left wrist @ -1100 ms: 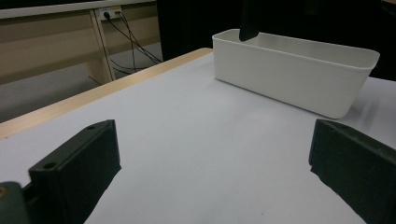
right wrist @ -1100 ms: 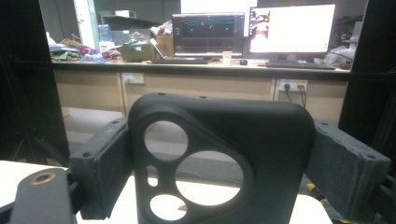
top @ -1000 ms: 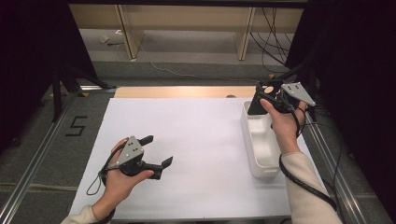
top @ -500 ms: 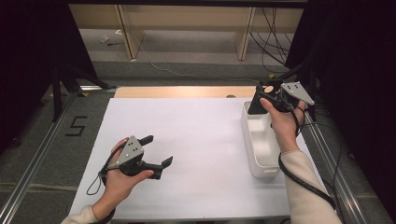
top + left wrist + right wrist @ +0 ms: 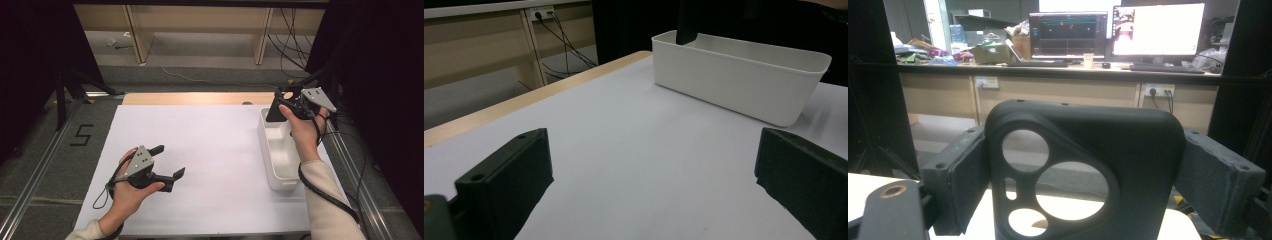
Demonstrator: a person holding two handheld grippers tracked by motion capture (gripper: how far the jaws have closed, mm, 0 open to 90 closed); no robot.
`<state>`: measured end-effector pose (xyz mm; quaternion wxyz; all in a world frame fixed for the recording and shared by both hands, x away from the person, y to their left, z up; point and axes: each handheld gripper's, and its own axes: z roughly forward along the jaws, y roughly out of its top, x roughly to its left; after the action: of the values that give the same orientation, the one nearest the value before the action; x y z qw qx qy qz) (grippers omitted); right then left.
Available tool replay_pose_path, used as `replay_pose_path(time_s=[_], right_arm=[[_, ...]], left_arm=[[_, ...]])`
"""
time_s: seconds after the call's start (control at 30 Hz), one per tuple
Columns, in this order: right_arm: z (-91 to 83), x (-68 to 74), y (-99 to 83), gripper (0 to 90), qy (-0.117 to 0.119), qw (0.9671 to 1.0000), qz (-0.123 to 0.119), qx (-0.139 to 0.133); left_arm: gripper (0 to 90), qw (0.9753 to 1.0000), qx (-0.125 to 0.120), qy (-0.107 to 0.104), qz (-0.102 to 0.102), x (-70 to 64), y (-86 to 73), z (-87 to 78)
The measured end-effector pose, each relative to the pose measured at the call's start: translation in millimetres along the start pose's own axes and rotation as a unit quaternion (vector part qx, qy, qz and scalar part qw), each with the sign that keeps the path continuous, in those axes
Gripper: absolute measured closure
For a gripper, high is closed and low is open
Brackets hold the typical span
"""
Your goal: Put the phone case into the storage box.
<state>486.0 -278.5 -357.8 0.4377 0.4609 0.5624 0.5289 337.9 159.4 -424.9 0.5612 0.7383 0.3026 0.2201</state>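
My right gripper [image 5: 278, 106] clamps a black phone case [image 5: 1083, 170] above the white bin [image 5: 280, 160]; my left gripper [image 5: 167, 162] rests released on the table [image 5: 210, 150].

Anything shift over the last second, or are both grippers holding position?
No visible change. The right gripper stays shut on the black phone case above the far end of the white bin; the left gripper stays open over the white table.

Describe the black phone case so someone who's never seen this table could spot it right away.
Start at the white sheet covering the table, then go to the long white bin at its right edge. Above the bin's far end, the right tool clamps the black phone case. It is a soft matte shell with round camera cutouts, and it is off the table.
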Motion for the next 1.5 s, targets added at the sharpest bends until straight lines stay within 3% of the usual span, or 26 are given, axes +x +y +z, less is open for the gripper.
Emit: replay_pose_path(time_s=[1.5], right_arm=[[17.0, 2.3, -12.4, 15.4, -0.002, 0.9999, -0.011, 0.006]], left_arm=[[1.5, 1.0, 0.001, 0.001, -0.003, 0.6, -0.5, 0.6]])
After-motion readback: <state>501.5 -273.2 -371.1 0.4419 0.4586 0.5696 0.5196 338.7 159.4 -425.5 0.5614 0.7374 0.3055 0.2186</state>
